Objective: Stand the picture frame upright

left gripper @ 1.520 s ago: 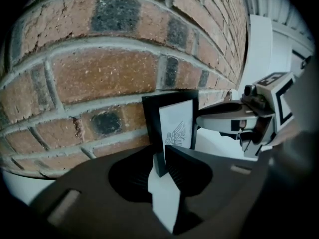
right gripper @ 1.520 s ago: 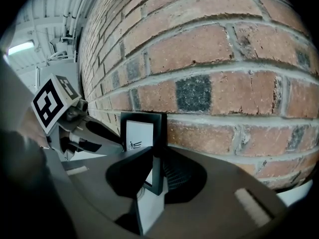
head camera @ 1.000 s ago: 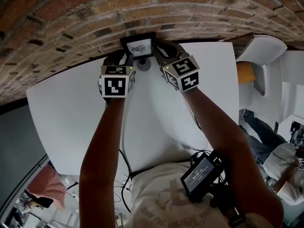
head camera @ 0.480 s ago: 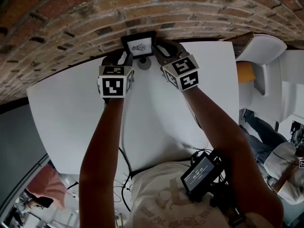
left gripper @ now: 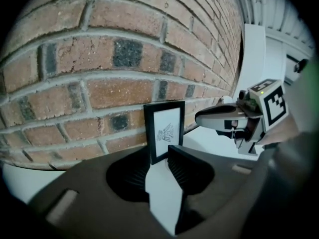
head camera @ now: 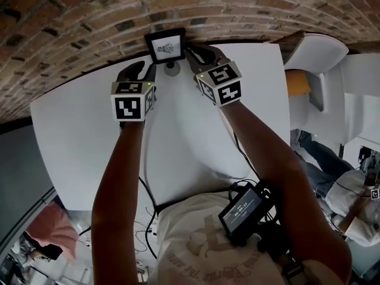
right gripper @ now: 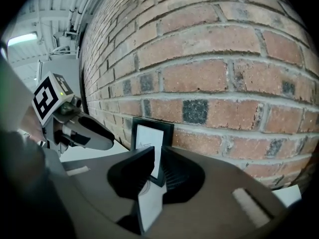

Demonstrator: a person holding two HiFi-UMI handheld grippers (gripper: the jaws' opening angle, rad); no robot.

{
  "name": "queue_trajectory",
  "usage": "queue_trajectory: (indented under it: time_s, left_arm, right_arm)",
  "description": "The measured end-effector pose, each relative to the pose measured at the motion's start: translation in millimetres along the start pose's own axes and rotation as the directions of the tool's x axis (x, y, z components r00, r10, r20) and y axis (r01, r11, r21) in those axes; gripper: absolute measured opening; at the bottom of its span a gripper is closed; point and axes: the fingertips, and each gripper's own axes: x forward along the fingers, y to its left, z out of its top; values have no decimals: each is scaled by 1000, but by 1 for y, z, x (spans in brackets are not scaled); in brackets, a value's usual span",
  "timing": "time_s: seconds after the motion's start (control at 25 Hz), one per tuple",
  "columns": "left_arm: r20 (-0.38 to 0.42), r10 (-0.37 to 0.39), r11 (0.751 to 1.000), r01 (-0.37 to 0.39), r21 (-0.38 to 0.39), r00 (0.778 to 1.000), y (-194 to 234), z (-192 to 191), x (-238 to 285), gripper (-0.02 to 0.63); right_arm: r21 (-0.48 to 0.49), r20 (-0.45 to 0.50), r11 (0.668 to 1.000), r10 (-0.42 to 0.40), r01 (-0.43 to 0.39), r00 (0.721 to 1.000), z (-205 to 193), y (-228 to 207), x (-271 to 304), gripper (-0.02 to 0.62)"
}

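Picture frame (head camera: 166,46) standing upright at the far edge of the white worktop (head camera: 83,129), directly in front of the brick wall (head camera: 89,22). The frame's black border and white print face the person; whether its back touches the bricks cannot be told.

Left gripper (left gripper: 159,173): jaws spread, having just been opening. Only bare worktop shows in the gap, and the frame's lower edge lies beyond the jaw tips.

Right gripper (right gripper: 157,158): jaws drawn close with a narrow gap, having just been closing. In the right gripper view the frame's lower right corner appears in that gap. The left gripper view, however, shows the right jaw tip just beside the frame's right edge and apart from it, so nothing is pinched.

The two grippers flank the frame, left and right, both angled down towards the wall. The wall closes off the far side, while white surface stretches wide to the frame's left and right and back towards the person. The worktop's right edge borders a white chair (head camera: 320,55).
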Motion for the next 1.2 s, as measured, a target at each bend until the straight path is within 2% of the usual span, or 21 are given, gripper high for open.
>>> queue_trajectory:
  time_s: [0.36,0.56,1.0,1.2]
  left_arm:
    - [65,-8,999,11,-39,998,-33,-22,-57,75]
    - [107,2,998,5,-67,994,-55,-36,-95,6]
    - [195,28,993,-4,-119,980,-97,-68,-171,5]
    - [246,15,993,16,-121,969,-119,-80,-199,5]
  right_arm:
    - [-14,10,1000,11,-11,1000,-3,26,-52,18]
    - [-16,25,1000,17,-17,1000,-5,41,-86,6]
    - [-56,51,995,85,-82,995,-14,76,-164,6]
    - [-79,70,984,167,-162,983,-23,92,-199,6]
